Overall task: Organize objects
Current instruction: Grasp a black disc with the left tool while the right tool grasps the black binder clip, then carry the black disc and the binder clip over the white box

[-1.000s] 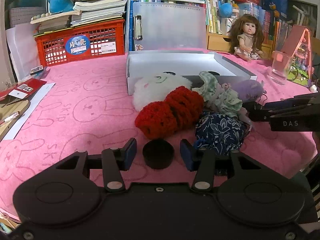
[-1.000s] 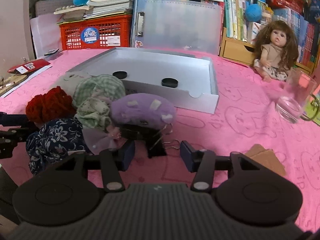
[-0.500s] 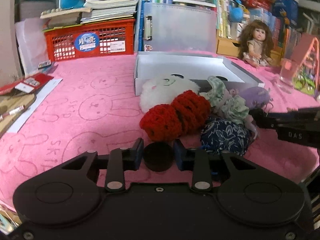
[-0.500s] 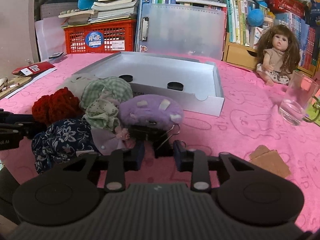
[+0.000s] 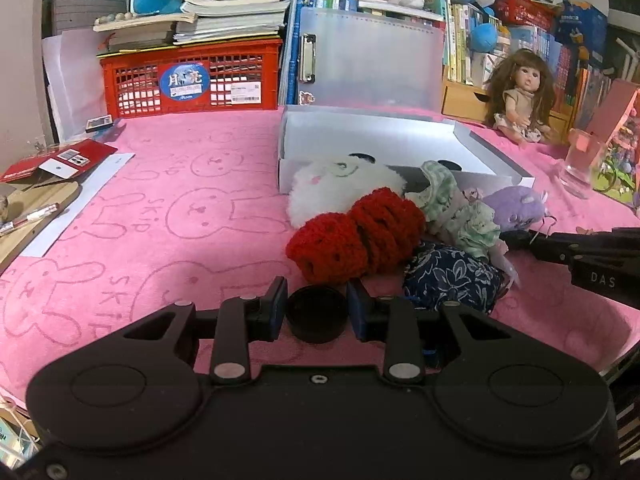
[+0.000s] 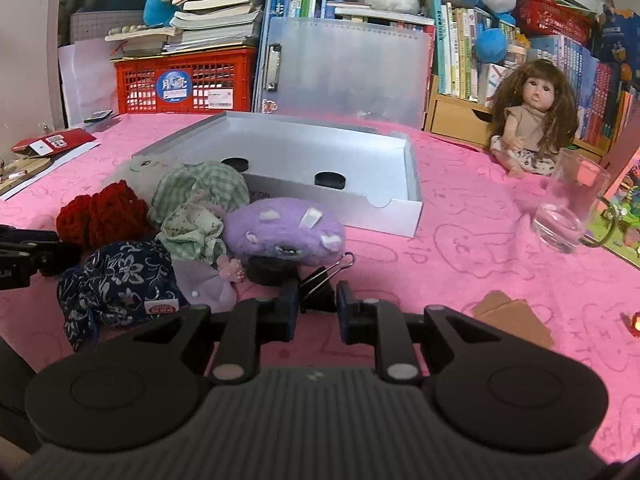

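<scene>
1. pink towelling with rabbit outlines covers the bench; the clutter lies in one heap just in front of the shallow grey box, which already holds two black discs.
2. the heap: a white plush, a red crocheted piece, a green checked cloth bundle, a navy floral pouch and a purple plush, all touching one another.
3. the left tool has just been closing and now clamps a black round cap on the bench, near the red crochet. the smooth round sides may squirt out of the pads on lifting.
4. the right tool has just been closing too; its pads pinch a black binder clip lying just beside the purple plush. the clip's wire handles reach under the plush's edge, so a lift could snag and drag it, toppling the heap.
5. a glass stands well off to the right; a wide swing toward the box might still catch it.
</scene>
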`<action>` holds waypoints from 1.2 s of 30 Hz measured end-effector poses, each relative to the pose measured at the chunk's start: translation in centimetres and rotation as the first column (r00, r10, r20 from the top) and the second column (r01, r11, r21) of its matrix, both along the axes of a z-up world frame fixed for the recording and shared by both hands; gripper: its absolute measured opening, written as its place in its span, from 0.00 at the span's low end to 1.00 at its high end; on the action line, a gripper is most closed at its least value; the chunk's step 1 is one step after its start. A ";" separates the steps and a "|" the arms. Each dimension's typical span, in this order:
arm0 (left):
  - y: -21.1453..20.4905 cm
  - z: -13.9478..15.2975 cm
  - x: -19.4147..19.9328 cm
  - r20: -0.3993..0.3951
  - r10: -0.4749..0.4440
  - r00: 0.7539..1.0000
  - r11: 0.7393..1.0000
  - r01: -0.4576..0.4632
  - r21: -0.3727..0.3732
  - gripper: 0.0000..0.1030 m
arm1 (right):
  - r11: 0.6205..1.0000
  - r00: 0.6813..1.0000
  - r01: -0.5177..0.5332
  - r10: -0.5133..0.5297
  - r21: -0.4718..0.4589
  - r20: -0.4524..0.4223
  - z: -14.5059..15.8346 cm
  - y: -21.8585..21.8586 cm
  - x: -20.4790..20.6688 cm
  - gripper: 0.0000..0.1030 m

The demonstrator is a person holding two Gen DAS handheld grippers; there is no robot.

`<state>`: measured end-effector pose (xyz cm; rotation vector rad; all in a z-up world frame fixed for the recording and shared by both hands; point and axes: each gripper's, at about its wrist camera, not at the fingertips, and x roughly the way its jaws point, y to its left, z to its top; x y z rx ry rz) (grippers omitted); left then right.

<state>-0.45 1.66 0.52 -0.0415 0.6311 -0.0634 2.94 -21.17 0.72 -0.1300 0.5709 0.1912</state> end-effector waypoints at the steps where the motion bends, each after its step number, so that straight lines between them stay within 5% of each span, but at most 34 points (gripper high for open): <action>1: 0.0 0.1 -0.1 0.004 0.003 1.000 1.000 -0.003 0.003 0.30 | 1.000 1.000 0.006 -0.006 0.000 0.001 0.1 -0.1 -0.1 0.23; 20: -0.6 3.8 -1.5 0.082 0.001 0.997 1.000 -0.001 -0.002 0.30 | 0.994 0.993 0.096 -0.098 0.042 0.065 3.0 -2.1 -1.6 0.23; 36: -1.9 6.8 1.8 0.127 -0.036 0.991 0.999 0.040 -0.026 0.30 | 0.993 0.988 0.093 -0.101 0.071 0.116 5.1 -2.4 -0.5 0.23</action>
